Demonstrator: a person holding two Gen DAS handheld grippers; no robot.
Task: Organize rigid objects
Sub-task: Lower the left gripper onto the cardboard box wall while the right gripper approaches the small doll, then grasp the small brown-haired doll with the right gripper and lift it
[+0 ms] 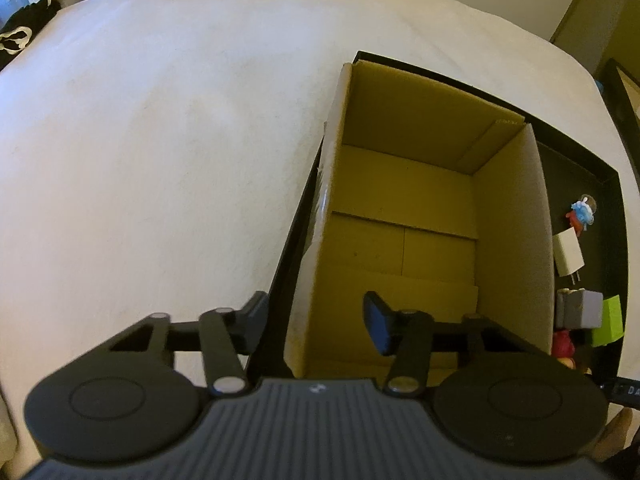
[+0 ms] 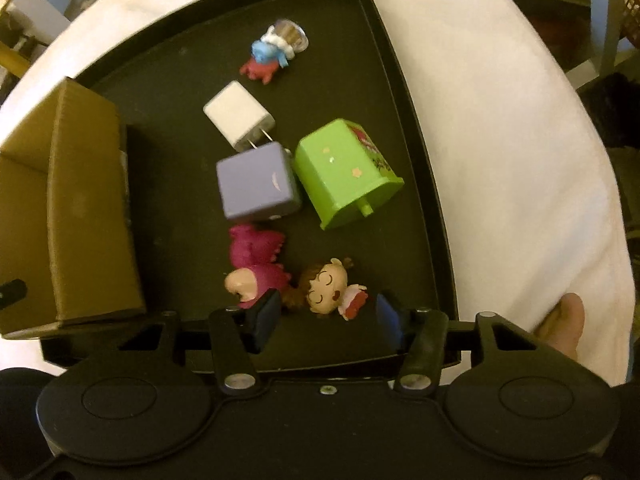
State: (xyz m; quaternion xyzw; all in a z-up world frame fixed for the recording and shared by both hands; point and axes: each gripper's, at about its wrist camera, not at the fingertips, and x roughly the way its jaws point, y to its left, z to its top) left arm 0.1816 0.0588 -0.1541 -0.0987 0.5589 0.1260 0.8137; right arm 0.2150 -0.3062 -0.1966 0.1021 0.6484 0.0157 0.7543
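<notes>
both claws point steeply down, one in each of my hands. my left claw (image 1: 316, 322) has its jaws parted astride the near left wall of the cardboard box (image 1: 404, 248), one finger outside, one inside; i cannot tell whether the pads press on the wall. my right claw (image 2: 327, 318) is released, jaws apart around the brown-haired doll (image 2: 326, 290), pads not touching it.

largest first: the white bedcover (image 1: 160, 140) bears the black tray (image 2: 404, 92), and the cardboard box stands in the tray's left part, bare inside. on the tray floor beside the box lie the green toy bin (image 2: 340, 170) on its side, the purple cube charger (image 2: 256, 186) touching it, the white charger (image 2: 238, 118) with prongs toward the purple one, the magenta figure (image 2: 258, 262), the doll, and the small blue-and-red figure (image 2: 266, 58) furthest off.

risks, as i judge them: the magenta figure lies against my right claw's left finger, so closing could nudge or snag it along with the doll. the doll's rounded head may squirt out from the pads. a pull by my left claw could tip the light box.
</notes>
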